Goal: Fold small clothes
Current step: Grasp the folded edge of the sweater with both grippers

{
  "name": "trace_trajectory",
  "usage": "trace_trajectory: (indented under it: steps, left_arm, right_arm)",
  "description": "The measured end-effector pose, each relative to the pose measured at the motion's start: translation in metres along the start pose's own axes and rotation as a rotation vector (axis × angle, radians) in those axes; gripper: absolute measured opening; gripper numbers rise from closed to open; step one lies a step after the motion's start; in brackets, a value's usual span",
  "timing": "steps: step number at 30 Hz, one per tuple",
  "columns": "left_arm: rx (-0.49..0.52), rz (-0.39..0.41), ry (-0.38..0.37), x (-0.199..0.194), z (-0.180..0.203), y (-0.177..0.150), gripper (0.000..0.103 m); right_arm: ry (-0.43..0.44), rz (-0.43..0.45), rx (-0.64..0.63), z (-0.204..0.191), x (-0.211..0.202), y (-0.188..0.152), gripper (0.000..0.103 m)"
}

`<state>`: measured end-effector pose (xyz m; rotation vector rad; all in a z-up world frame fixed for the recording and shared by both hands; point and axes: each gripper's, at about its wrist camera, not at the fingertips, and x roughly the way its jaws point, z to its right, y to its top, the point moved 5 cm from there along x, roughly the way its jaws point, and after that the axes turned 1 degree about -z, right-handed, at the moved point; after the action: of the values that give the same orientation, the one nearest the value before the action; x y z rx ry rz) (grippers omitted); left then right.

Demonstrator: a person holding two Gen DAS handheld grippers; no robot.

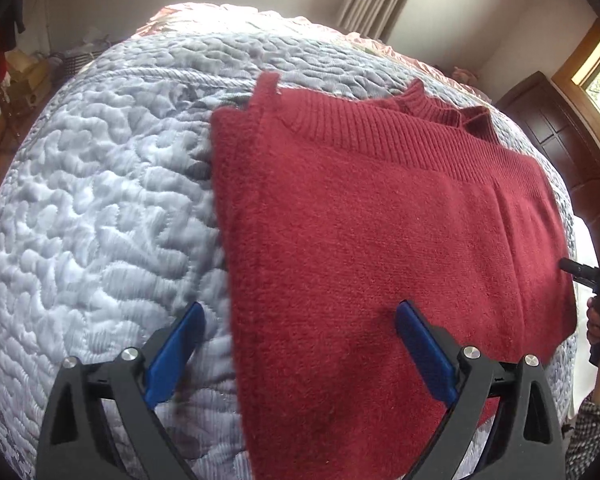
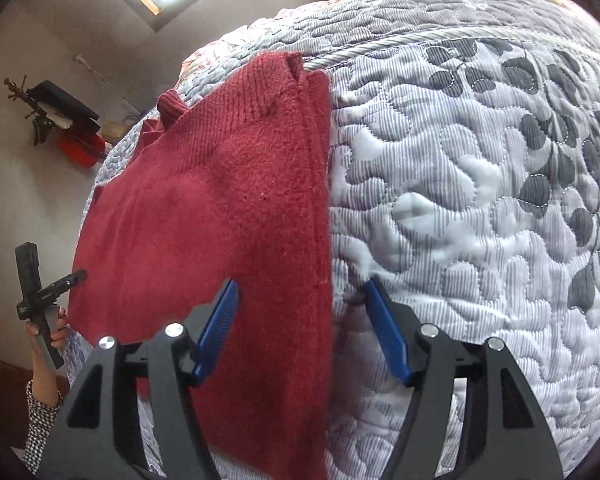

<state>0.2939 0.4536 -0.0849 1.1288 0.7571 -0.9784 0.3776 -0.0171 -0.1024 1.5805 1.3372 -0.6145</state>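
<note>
Left gripper (image 1: 300, 344), jaws spread and empty, straddles the left edge of the red sweater (image 1: 380, 220) lying partly folded on the quilted bed (image 1: 100, 200); right gripper (image 2: 300, 316), likewise spread, straddles the opposite edge. Pinch both edges level before lifting.

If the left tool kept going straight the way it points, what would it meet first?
Probably the left side edge of the red sweater on the quilt; the open left tool straddles that edge. Depth is unclear.

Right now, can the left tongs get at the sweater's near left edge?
Probably yes. The left tongs stand open, straddling that edge of the red sweater on the quilt, with nothing between.
</note>
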Motion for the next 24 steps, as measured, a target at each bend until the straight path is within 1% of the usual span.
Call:
trace_trajectory:
  steps: [1, 3, 4, 5, 6, 8, 9, 10, 12, 13, 14, 15, 16, 17, 18, 19, 21, 23, 24]
  left_arm:
    - [0.01, -0.014, -0.025, 0.003, 0.005, 0.0, 0.097]
    - [0.026, -0.041, -0.092, 0.008, 0.015, 0.0, 0.097]
    - [0.032, -0.047, -0.101, 0.01, 0.018, 0.0, 0.097]
    - [0.042, -0.048, -0.106, 0.011, 0.021, 0.0, 0.097]
    - [0.052, -0.048, -0.107, 0.011, 0.023, 0.0, 0.097]
    - [0.058, -0.043, -0.087, 0.012, 0.026, 0.0, 0.097]
    - [0.056, -0.04, -0.081, 0.013, 0.026, 0.0, 0.096]
    - [0.043, -0.035, -0.083, 0.013, 0.024, 0.001, 0.096]
    - [0.009, -0.03, -0.086, 0.013, 0.02, 0.003, 0.087]
    - [0.0, -0.03, -0.084, 0.012, 0.017, 0.004, 0.084]
    - [-0.002, -0.032, -0.071, 0.011, 0.015, 0.004, 0.074]
    - [-0.001, -0.038, -0.058, 0.011, 0.012, 0.003, 0.067]
    - [-0.003, -0.044, -0.059, 0.011, 0.01, 0.003, 0.066]
    - [-0.008, -0.049, -0.065, 0.01, 0.009, 0.002, 0.063]
    - [-0.013, -0.052, -0.065, 0.01, 0.008, 0.002, 0.057]
    - [-0.017, -0.051, -0.063, 0.008, 0.008, 0.002, 0.052]
    - [-0.024, -0.041, -0.076, 0.0, 0.007, 0.001, 0.023]
    - [-0.034, -0.034, -0.116, -0.01, 0.009, 0.001, 0.022]
    - [-0.025, -0.031, -0.116, -0.014, 0.012, 0.001, 0.021]
  right_arm:
    - [0.01, -0.002, -0.005, -0.001, 0.002, 0.0, 0.073]
    - [0.012, -0.004, -0.021, -0.002, 0.003, -0.001, 0.074]
    - [0.009, -0.003, -0.034, -0.003, 0.003, -0.001, 0.074]
    - [0.008, -0.001, -0.047, -0.005, 0.003, -0.002, 0.074]
    - [0.008, 0.002, -0.054, -0.006, 0.003, -0.002, 0.071]
    - [0.023, 0.003, -0.054, -0.006, 0.002, -0.004, 0.067]
    - [0.035, 0.002, -0.051, -0.006, 0.001, -0.005, 0.064]
    - [0.048, 0.002, -0.051, -0.007, 0.002, -0.006, 0.063]
    - [0.058, -0.011, -0.068, -0.011, 0.005, -0.008, 0.063]
    - [0.047, -0.013, -0.072, -0.013, 0.007, -0.008, 0.063]
    - [0.048, -0.009, -0.079, -0.015, 0.009, -0.008, 0.063]
    - [0.046, -0.01, -0.09, -0.017, 0.011, -0.008, 0.062]
    - [0.036, -0.007, -0.101, -0.02, 0.012, -0.009, 0.054]
    - [0.049, -0.009, -0.11, -0.024, 0.013, -0.01, 0.045]
    - [0.079, -0.019, -0.097, -0.027, 0.014, -0.011, 0.029]
    - [0.079, -0.017, -0.086, -0.028, 0.013, -0.011, 0.024]
    - [0.047, 0.0, -0.13, -0.037, 0.008, -0.013, 0.021]
    - [0.036, 0.011, -0.139, -0.047, 0.001, -0.014, 0.02]
    - [0.049, 0.015, -0.128, -0.049, -0.005, -0.015, 0.019]
